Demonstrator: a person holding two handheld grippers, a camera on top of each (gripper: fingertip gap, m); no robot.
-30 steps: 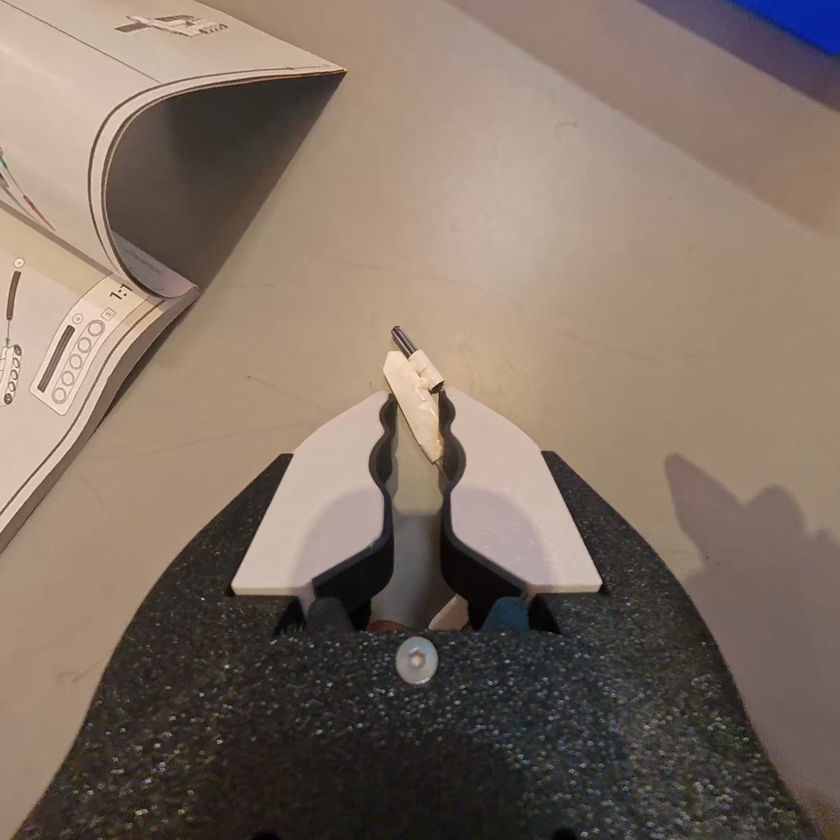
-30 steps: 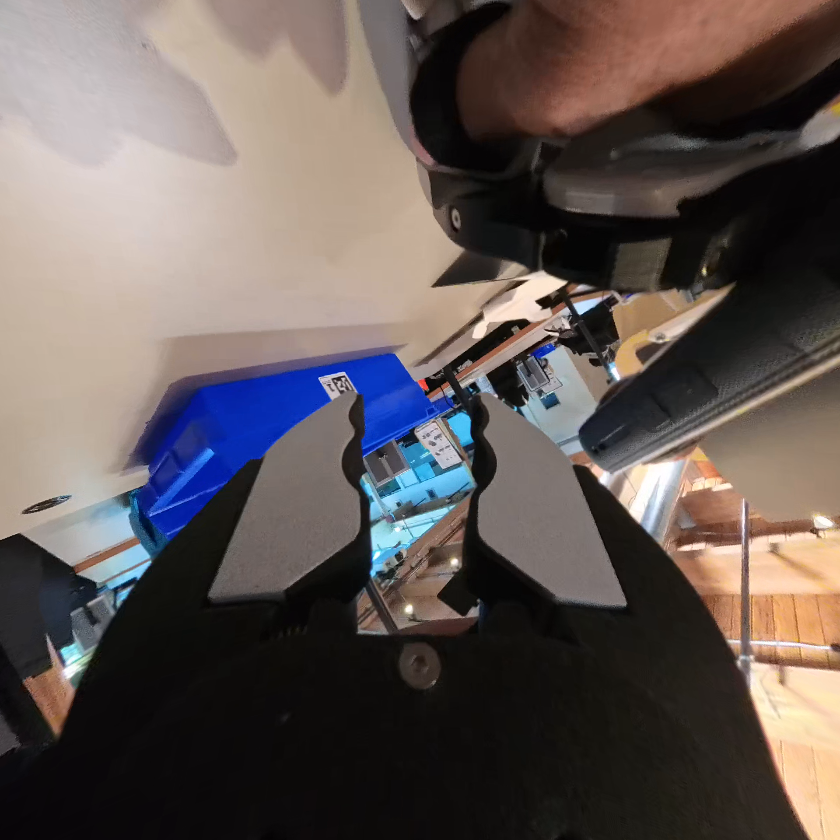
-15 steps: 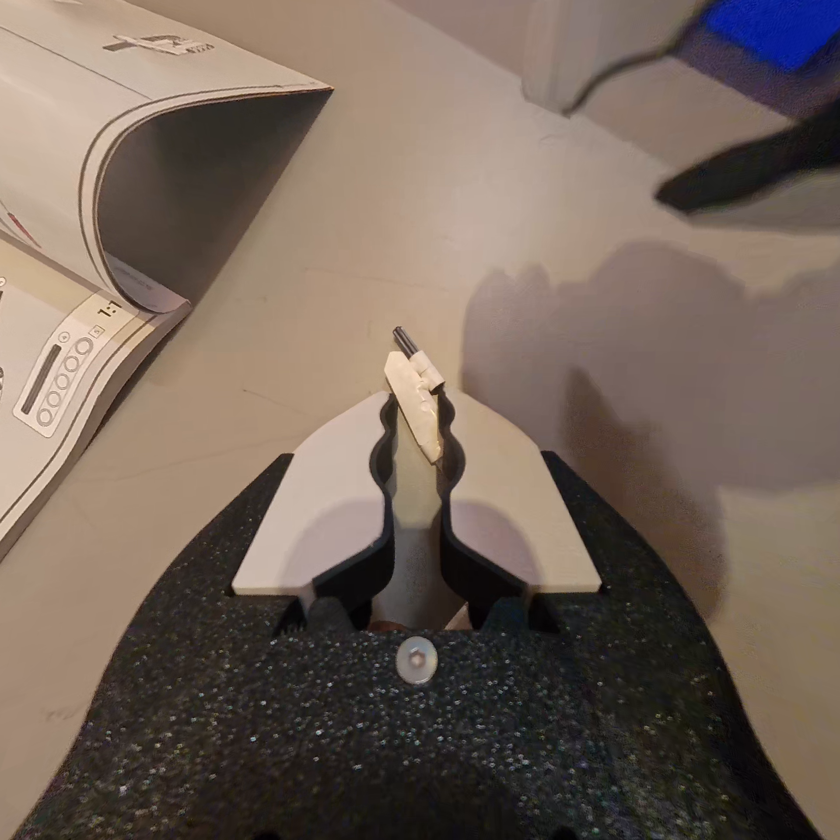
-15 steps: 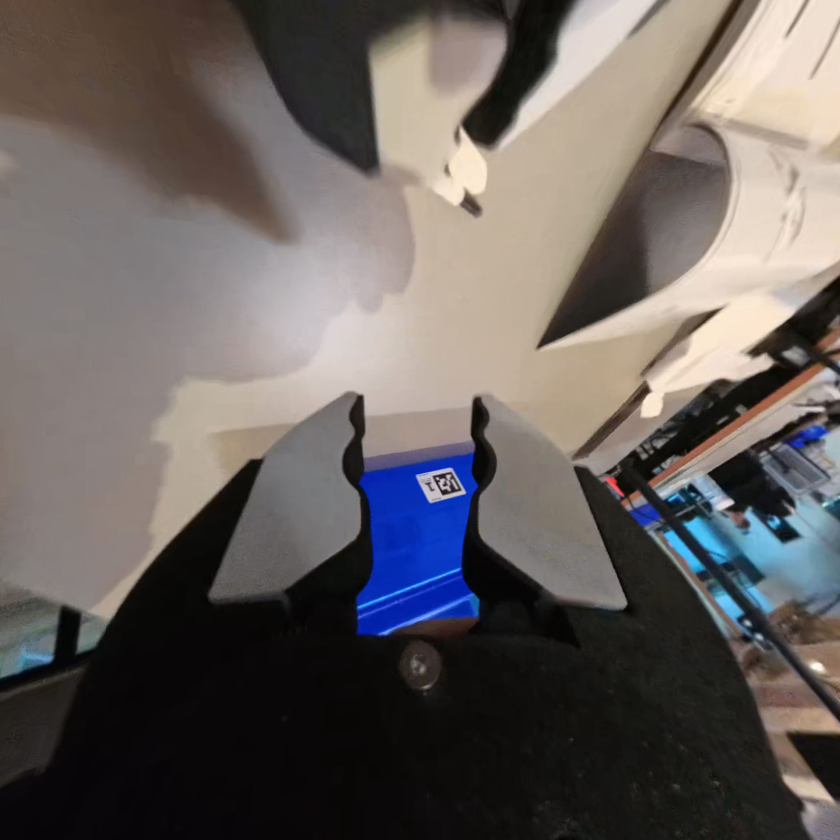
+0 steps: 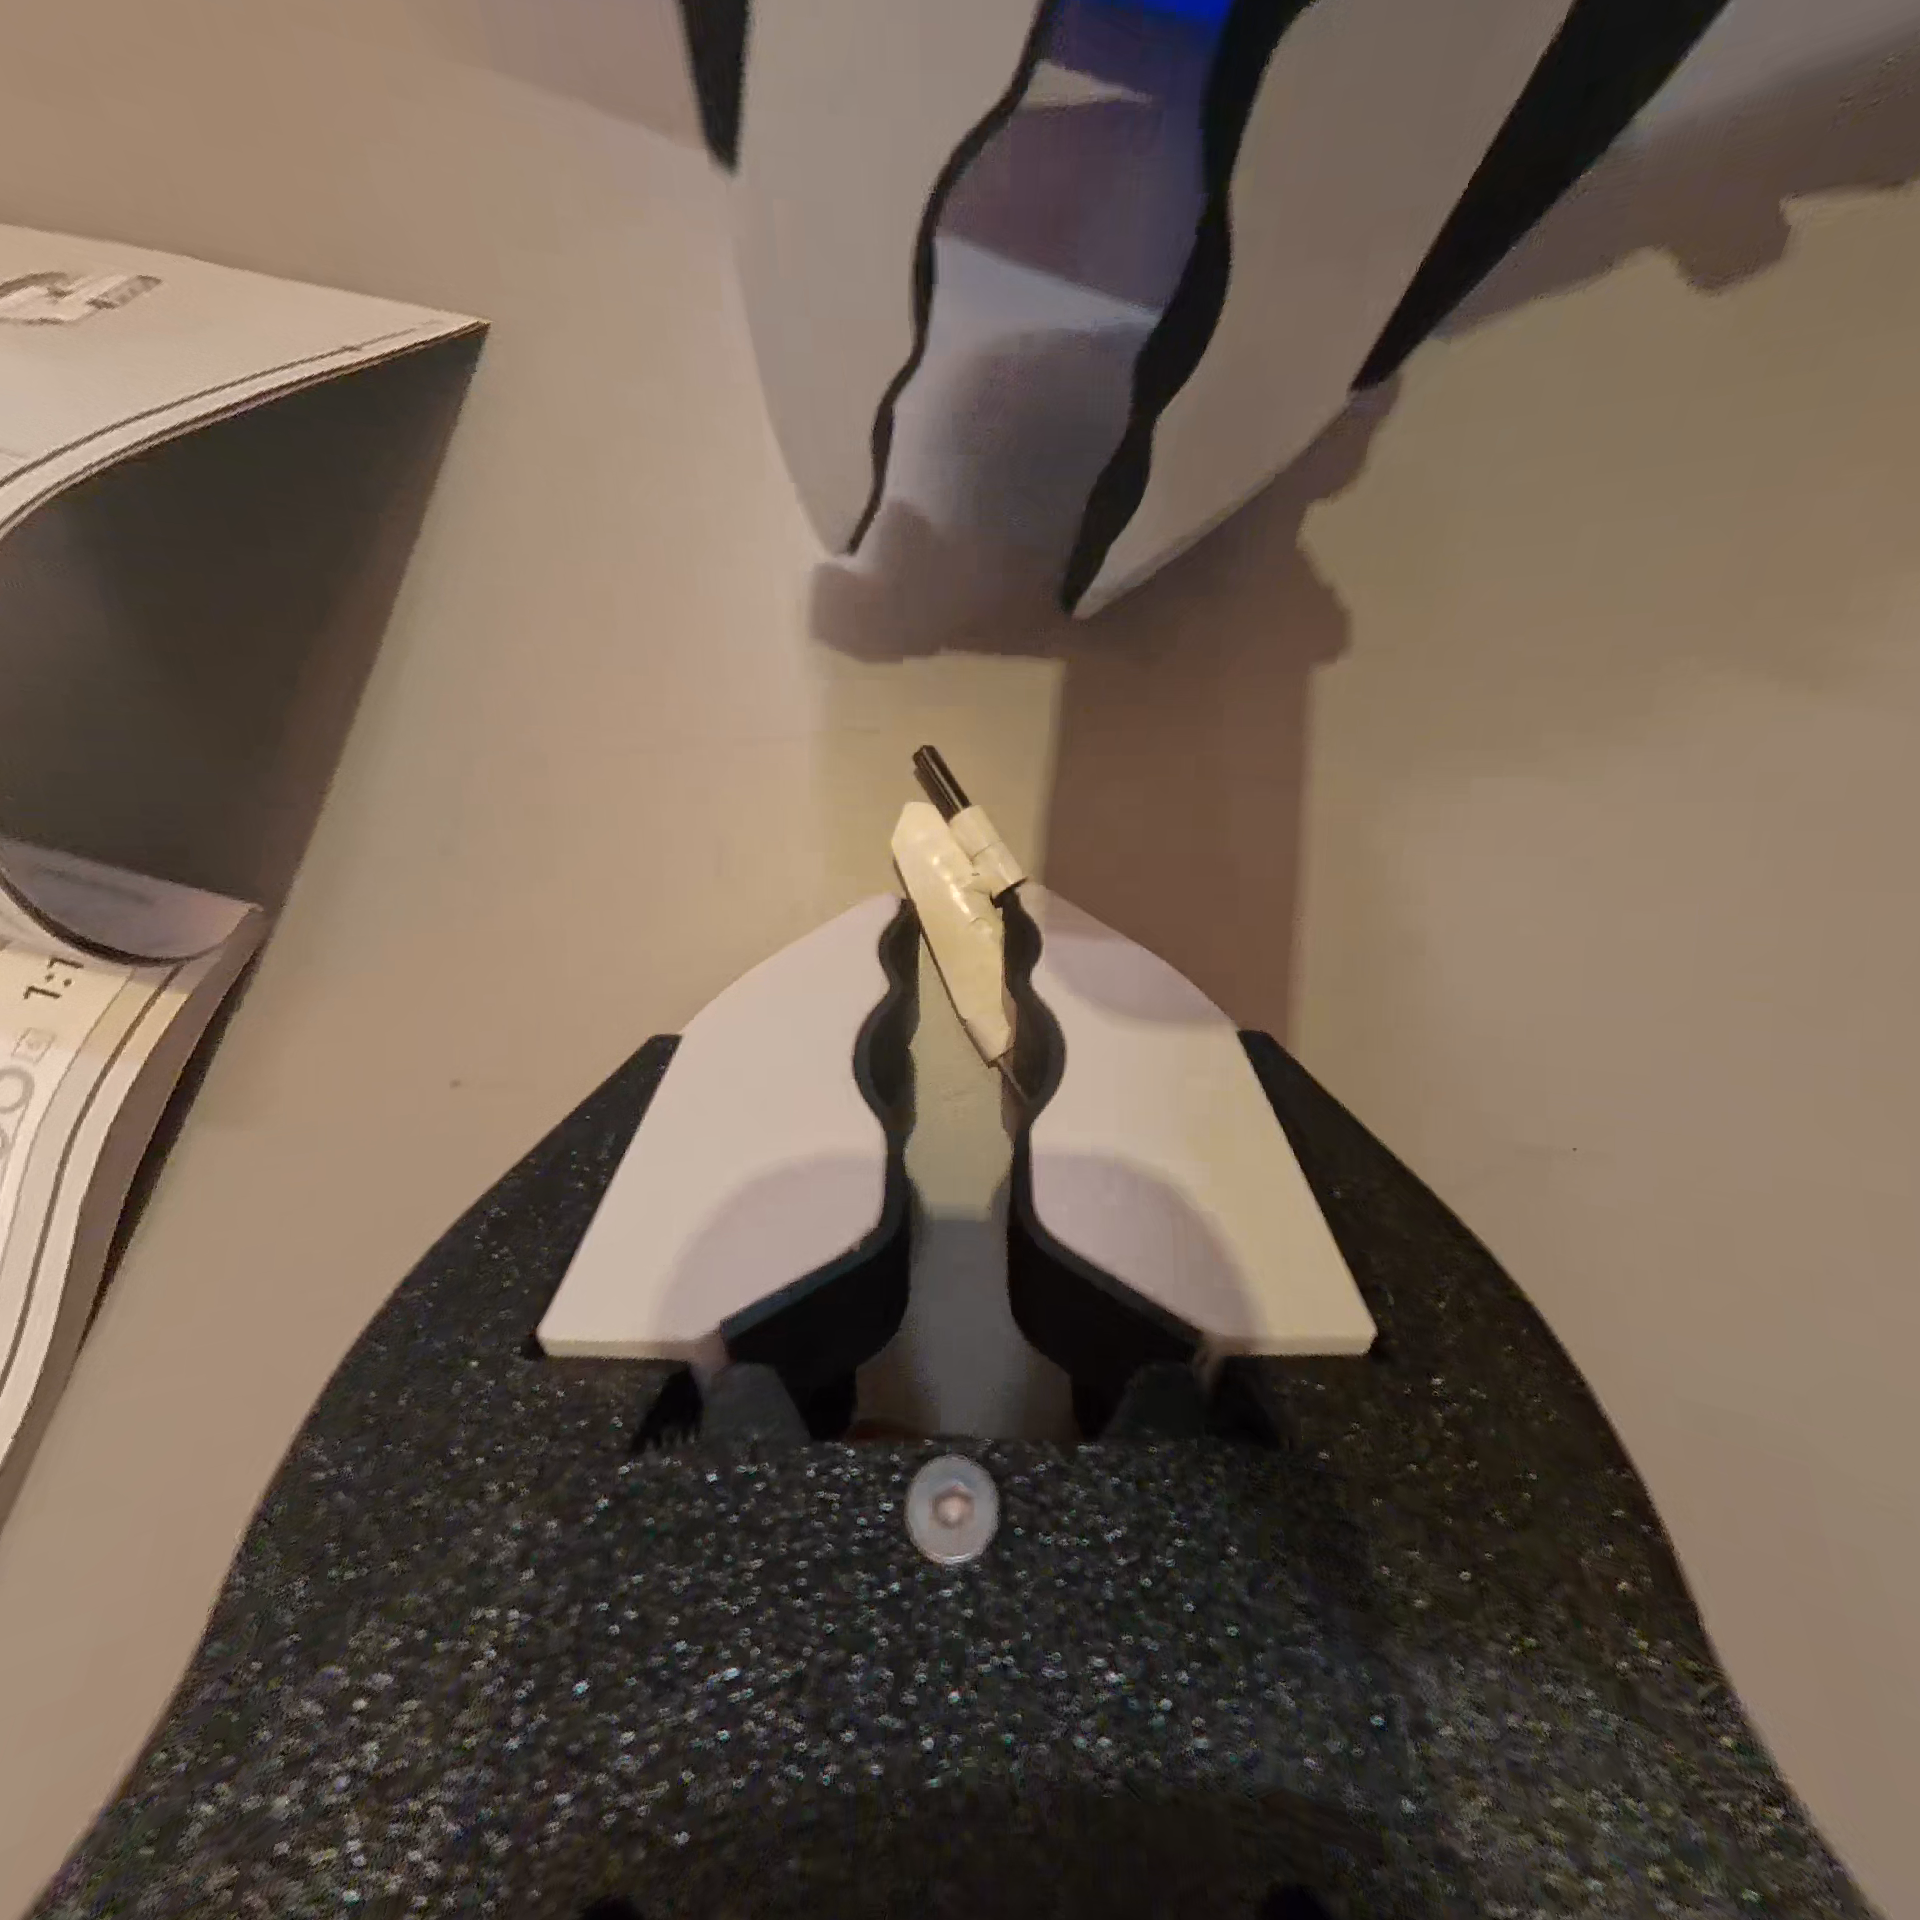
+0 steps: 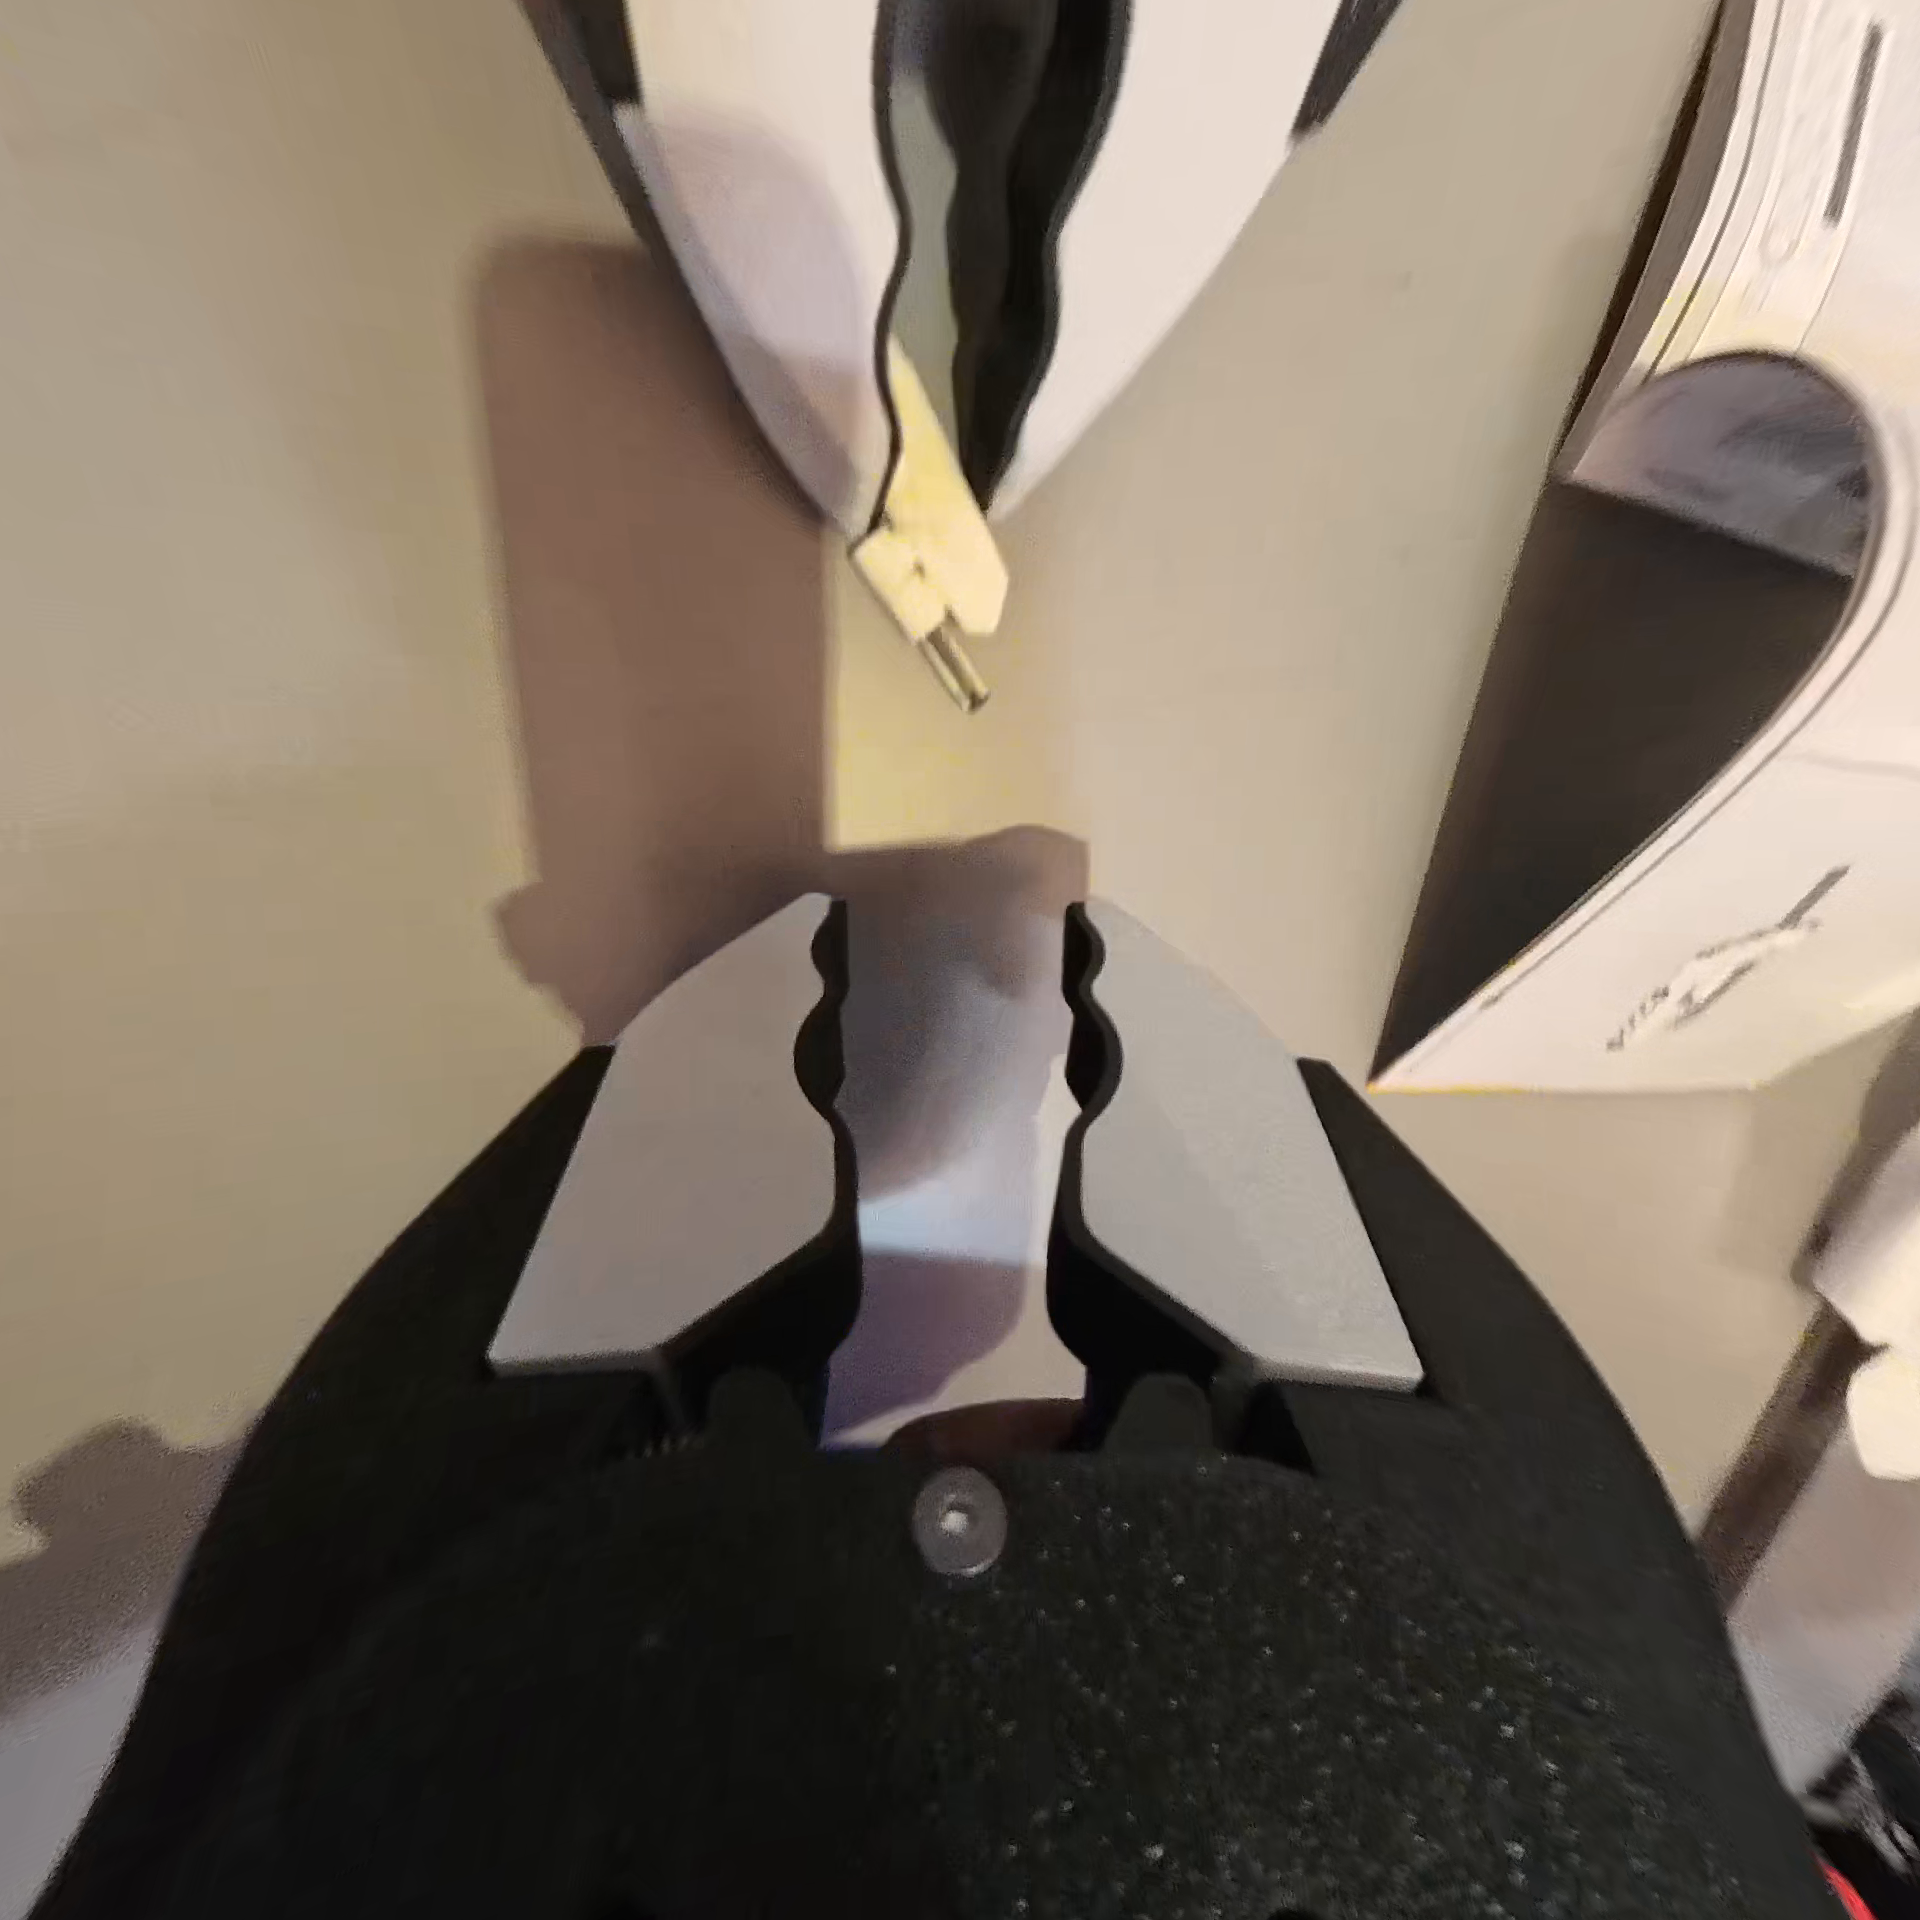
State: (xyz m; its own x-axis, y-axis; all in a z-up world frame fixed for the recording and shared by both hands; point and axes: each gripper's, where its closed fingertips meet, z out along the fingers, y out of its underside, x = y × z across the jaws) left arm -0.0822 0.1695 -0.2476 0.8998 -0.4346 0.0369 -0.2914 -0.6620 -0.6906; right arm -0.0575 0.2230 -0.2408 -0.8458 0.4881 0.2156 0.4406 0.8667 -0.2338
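The right gripper [image 6: 956, 914], its jaws apart and empty, has now come directly opposite the left gripper [image 5: 961, 925], which stays closed on a small cream piece [image 5: 951, 894] with a dark pin, above the table [image 5: 1558, 935] beside the open booklet [image 5: 208, 468].

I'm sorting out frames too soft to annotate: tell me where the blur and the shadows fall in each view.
Left wrist view: left gripper and its cream part with a black pin are sharp; the right gripper above is motion-smeared and throws a hard shadow on the table. Right wrist view: soft overall, the booklet streaked, the table shadowed ahead of the open fingers.
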